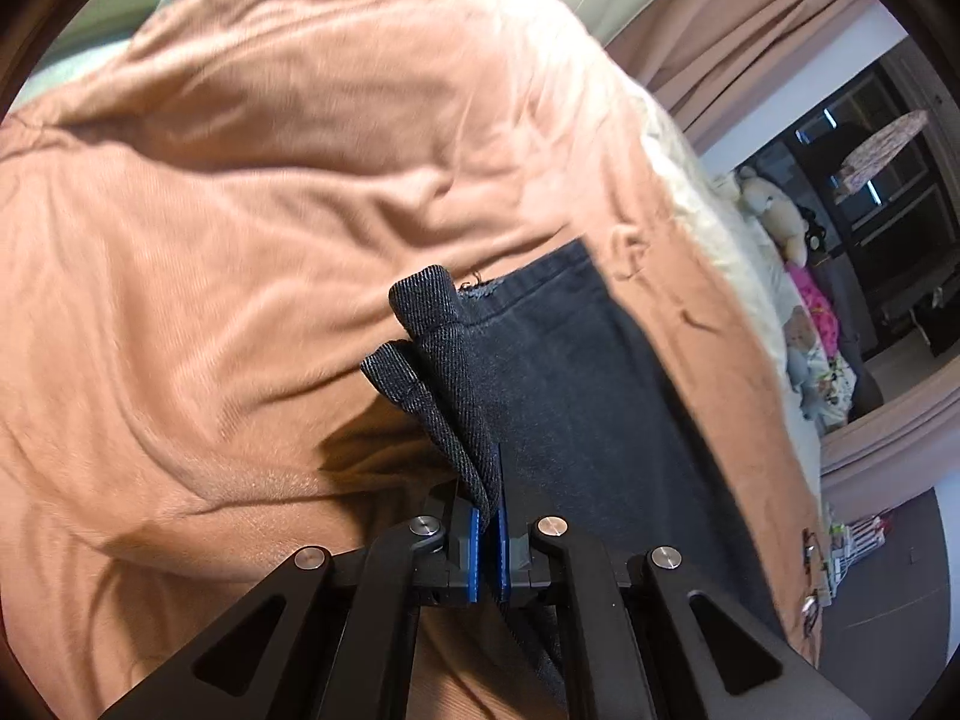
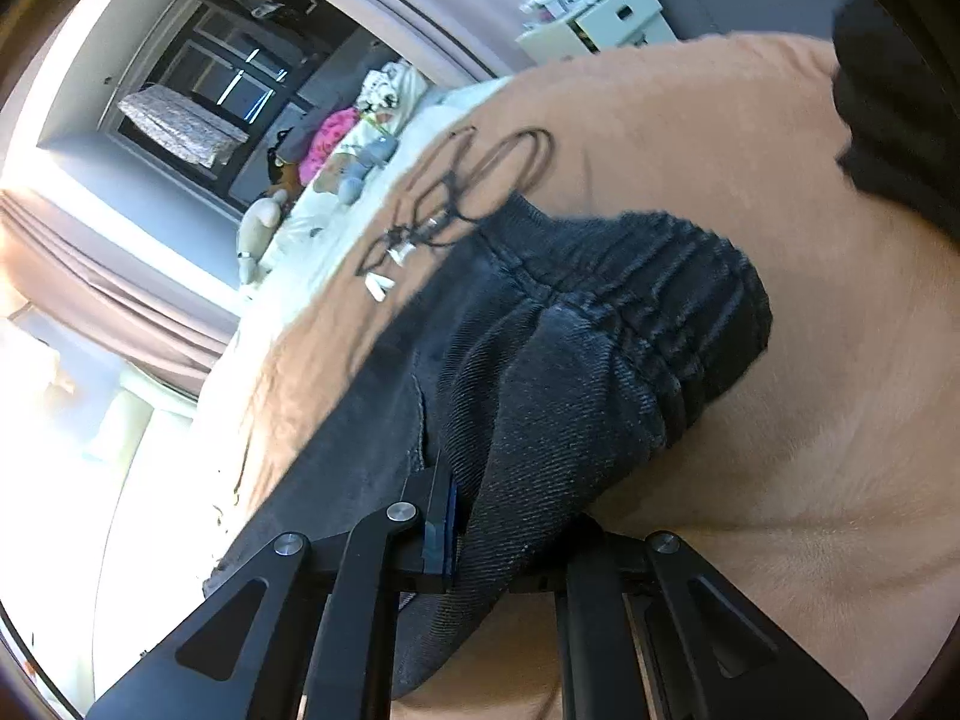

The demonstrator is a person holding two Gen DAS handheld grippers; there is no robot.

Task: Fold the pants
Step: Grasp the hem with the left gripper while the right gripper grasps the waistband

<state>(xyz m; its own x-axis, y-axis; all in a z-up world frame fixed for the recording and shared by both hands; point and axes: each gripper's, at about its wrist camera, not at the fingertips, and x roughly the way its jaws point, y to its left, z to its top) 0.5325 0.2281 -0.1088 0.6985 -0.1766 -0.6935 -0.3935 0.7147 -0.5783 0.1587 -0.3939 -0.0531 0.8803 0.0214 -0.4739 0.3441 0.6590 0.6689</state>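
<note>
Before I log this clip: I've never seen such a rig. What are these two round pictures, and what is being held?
Each picture comes from a fisheye camera on a hand-held two-finger claw, looking along its fingers. No robot arm; a person holds one per hand. The left view shows the left claw shut on the hem end of dark pants. The right view shows the right claw gripping the gathered waistband end. The pants lie on a tan blanket on a bed. A black cord lies on the blanket nearby, and stuffed toys sit beyond.
</note>
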